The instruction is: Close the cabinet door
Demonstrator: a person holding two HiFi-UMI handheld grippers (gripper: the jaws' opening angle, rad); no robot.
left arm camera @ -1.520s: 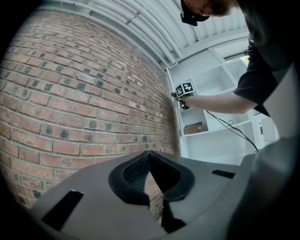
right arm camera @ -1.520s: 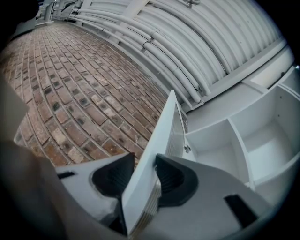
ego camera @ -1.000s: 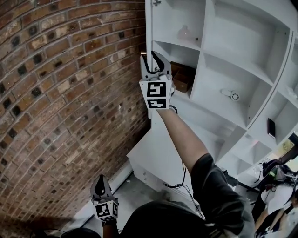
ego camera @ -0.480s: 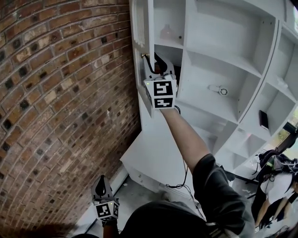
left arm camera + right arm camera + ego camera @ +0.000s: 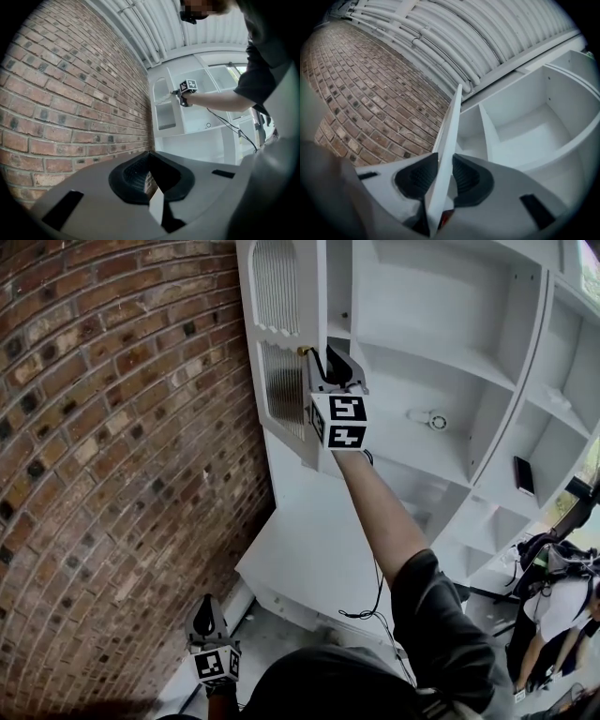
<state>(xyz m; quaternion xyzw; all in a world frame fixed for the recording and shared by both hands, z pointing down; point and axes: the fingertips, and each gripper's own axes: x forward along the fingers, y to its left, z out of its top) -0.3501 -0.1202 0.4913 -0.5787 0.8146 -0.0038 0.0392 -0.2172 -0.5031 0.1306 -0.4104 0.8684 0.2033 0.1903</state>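
At cabinet's left end: swing-shut step in hand. R gripper (image 5: 444,171) is up high, jaws closing on the free edge of the cabinet door (image 5: 281,395), a pad on either face, just beside the brass knob (image 5: 303,351). Door part-open, angled out from the shelves (image 5: 441,367), brick wall (image 5: 112,446) behind it. Next, prob.: carry edge to frame w/o slip, release, press flush. L gripper (image 5: 204,607) low near floor, jaws together, empty.
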